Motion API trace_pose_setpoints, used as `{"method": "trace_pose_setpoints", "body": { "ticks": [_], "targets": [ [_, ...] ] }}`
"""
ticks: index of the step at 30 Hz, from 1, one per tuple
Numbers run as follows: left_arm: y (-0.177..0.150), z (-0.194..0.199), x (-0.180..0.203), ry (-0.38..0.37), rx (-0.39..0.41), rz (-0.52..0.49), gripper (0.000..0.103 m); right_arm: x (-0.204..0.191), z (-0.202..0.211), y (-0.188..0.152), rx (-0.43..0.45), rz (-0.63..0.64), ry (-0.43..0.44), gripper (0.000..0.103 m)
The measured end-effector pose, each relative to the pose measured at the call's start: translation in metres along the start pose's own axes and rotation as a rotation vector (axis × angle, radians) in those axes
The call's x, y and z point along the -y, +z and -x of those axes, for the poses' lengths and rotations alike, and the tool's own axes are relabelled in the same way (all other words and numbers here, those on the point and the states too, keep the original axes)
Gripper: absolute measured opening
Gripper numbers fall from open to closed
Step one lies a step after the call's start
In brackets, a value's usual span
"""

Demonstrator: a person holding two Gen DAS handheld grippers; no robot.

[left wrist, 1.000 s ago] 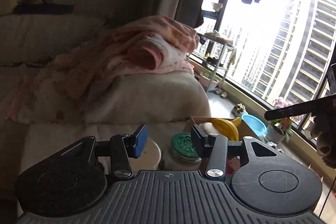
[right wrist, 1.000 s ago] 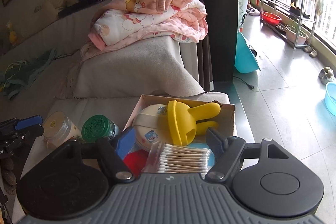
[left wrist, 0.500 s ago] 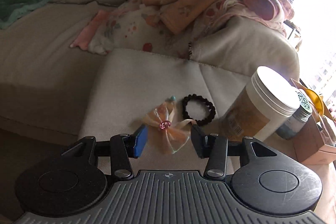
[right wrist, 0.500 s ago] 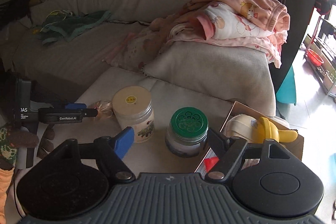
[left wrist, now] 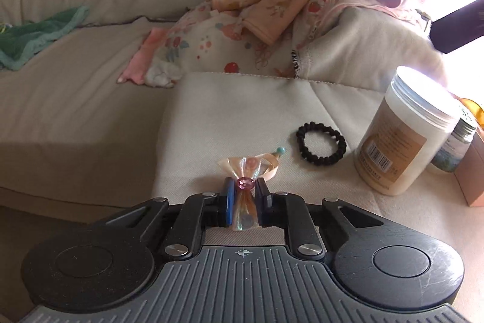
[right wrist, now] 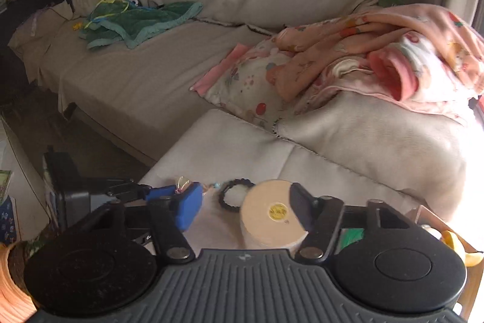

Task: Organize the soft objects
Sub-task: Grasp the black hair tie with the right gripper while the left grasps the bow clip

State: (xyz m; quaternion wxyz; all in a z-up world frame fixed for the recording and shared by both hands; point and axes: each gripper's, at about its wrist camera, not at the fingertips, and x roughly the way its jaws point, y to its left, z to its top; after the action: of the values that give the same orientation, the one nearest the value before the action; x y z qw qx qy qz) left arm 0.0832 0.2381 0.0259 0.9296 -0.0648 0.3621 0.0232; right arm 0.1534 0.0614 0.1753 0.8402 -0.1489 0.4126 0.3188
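A peach ribbon bow with a pink gem lies on the beige cushion. My left gripper is shut on the bow. A black beaded hair tie lies just right of it. In the right wrist view the left gripper shows at lower left with the bow, and the hair tie beside it. My right gripper is open and empty, above a white-lidded jar.
The white-lidded jar and a green-lidded jar stand right of the hair tie, beside a cardboard box. Pink floral clothes are piled on the sofa arm. A green blanket lies on the sofa.
My left gripper swung from the window side down to the cushion and has closed on the bow. My right gripper panned left from the box to above the white-lidded jar.
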Motion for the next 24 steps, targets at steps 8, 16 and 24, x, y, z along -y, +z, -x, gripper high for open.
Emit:
{"method": "trace_pose_setpoints", "body": {
  "ticks": [8,16,24],
  "targets": [
    [-0.006,0.009,-0.012,-0.068,-0.011,0.004,0.018,-0.049,-0.119,0.033,-0.337,0.032,-0.01,0.027],
    [-0.013,0.011,-0.012,-0.1,0.008,-0.036,0.019,-0.058,-0.182,0.028,-0.469,0.056,-0.162,0.014],
    [-0.014,0.011,-0.029,-0.174,0.015,0.066,0.018,-0.058,-0.186,0.032,-0.449,0.038,-0.115,0.007]
  ]
}}
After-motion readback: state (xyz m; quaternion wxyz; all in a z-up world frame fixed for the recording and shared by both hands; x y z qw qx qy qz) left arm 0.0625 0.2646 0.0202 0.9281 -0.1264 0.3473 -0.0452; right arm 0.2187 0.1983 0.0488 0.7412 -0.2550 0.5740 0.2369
